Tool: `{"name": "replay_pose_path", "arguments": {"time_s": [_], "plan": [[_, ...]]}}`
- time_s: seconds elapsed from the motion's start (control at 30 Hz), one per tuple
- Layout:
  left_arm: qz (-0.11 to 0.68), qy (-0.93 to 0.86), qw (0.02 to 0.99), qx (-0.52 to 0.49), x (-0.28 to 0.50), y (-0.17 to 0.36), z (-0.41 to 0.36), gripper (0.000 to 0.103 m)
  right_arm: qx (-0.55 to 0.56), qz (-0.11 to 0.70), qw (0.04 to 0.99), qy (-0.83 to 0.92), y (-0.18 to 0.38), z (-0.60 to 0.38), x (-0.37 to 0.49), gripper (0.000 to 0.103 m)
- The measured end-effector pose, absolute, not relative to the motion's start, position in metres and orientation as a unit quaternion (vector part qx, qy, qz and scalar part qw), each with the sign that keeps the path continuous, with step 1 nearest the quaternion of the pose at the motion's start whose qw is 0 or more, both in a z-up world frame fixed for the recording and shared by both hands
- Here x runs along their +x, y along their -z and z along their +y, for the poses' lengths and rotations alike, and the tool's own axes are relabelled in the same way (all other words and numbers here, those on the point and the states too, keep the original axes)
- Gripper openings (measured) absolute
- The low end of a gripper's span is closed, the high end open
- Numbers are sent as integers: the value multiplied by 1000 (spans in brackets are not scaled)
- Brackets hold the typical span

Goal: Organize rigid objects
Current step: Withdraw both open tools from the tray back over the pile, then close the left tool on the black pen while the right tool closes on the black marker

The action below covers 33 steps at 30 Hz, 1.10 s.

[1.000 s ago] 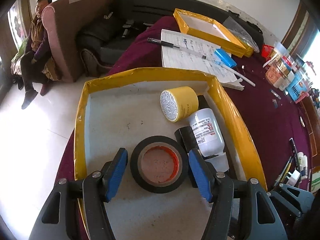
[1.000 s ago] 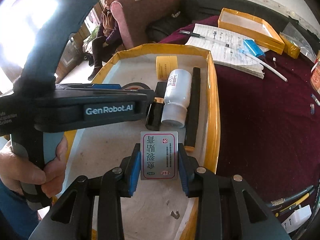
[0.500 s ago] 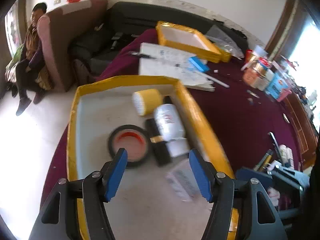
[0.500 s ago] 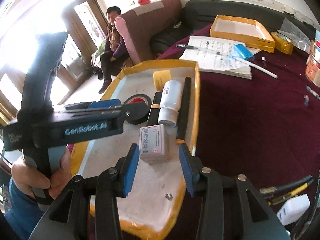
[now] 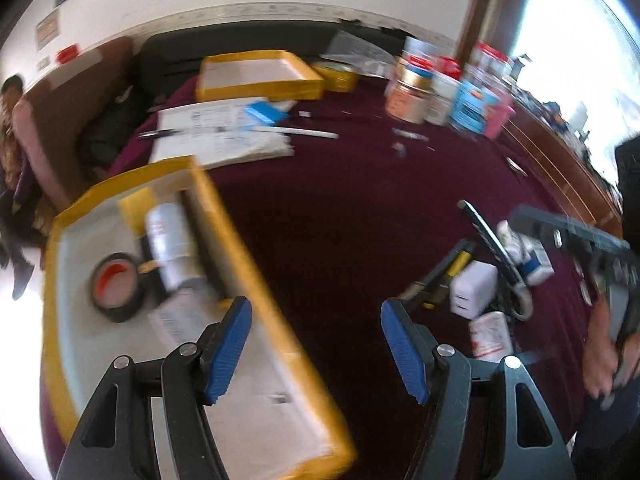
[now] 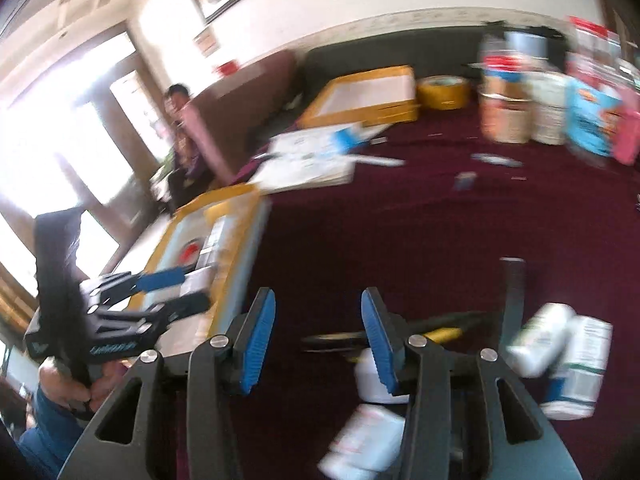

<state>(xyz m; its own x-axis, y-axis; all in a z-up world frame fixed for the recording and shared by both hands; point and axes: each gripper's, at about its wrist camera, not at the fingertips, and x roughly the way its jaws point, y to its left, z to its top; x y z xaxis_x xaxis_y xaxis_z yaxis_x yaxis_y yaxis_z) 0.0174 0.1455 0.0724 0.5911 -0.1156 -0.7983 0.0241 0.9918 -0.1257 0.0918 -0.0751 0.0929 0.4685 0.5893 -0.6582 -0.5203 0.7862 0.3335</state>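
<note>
The yellow-rimmed tray holds a black tape roll, a yellow roll, a white bottle and a small white box. My left gripper hangs open and empty over the tray's right rim and the maroon cloth. My right gripper is over the cloth, jaws opening, nothing between them. Just beyond it lie yellow-handled pliers, a white charger, a small printed box, two white bottles and a black stick. Both views are blurred.
At the back of the table are a second yellow tray, papers with pens, a blue block and jars and cartons. A person sits by an armchair at far left. A hand is at the right edge.
The right gripper let go of the small white box, which stays in the tray. Both grippers swung right, away from the tray's contents toward the loose pile; the left one left the black tape roll.
</note>
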Motion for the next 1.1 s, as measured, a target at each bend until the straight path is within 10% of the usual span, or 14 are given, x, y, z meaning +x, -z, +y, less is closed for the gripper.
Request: {"name": "replay_pose_path", "arguments": {"time_s": [0.63,0.87,1.1], "plan": [[501,76,856,102,74,-20,46,70,187,402,866,-233,-69,-197,140,45],[491,77,862,99,67,-20,33,25,174,415,860,-241,-63,-187,140,45],[492,80,864,68,36,-19,42,21,108,433,858,-256,-50,-148,133,45]]}}
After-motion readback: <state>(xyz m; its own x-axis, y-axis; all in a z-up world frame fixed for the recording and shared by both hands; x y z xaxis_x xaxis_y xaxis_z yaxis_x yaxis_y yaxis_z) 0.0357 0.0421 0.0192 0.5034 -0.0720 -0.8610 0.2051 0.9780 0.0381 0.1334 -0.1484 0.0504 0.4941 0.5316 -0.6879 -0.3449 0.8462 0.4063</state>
